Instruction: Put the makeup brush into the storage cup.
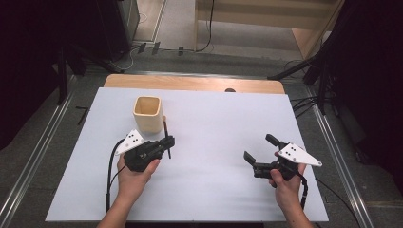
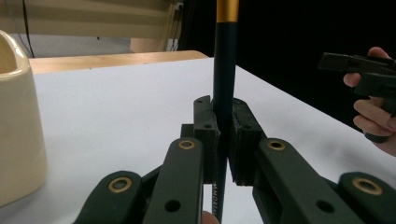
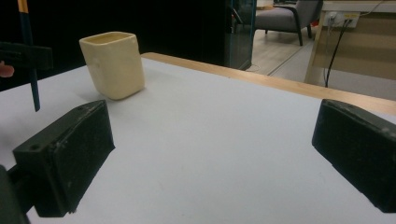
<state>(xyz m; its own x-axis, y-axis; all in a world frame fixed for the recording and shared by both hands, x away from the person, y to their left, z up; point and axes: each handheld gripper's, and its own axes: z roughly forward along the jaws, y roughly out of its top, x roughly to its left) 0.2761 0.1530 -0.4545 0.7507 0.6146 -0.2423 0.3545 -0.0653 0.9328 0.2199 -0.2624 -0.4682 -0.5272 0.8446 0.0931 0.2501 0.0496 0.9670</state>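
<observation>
Holding a dark pencil [image 2: 224, 84] upright in the left gripper [image 1: 167, 142], jaws clamped tight on the shaft partway along its length, gold band at the top end and lower end hanging free below the pads. Sitting just beside the cream cup [image 1: 148, 114], pencil close to the cup's right side but apart from it and not yet over the mouth. Resting on the white table cover [image 1: 218, 118], cup upright, opening facing up, inside too dim to tell whether anything lies in it.

Standing well apart on the other side of the cover, the right gripper [image 1: 259, 148] with jaws spread as wide as they go and nothing between them, bare cover visible through the gap in the right gripper view.

Judging by this layout: carrying stage, pencil gripped and brought near the cup, drop-in likely next. Calling for a lift so the lower tip clears the rim, then a short shift across until the pencil hangs over the opening, then a lowering and a release of the left jaws. Keeping the shaft near vertical matters, since a tilted tip could catch the rim or nudge the light cup sideways. No clear role yet for the right gripper beyond possibly steadying the cup.
</observation>
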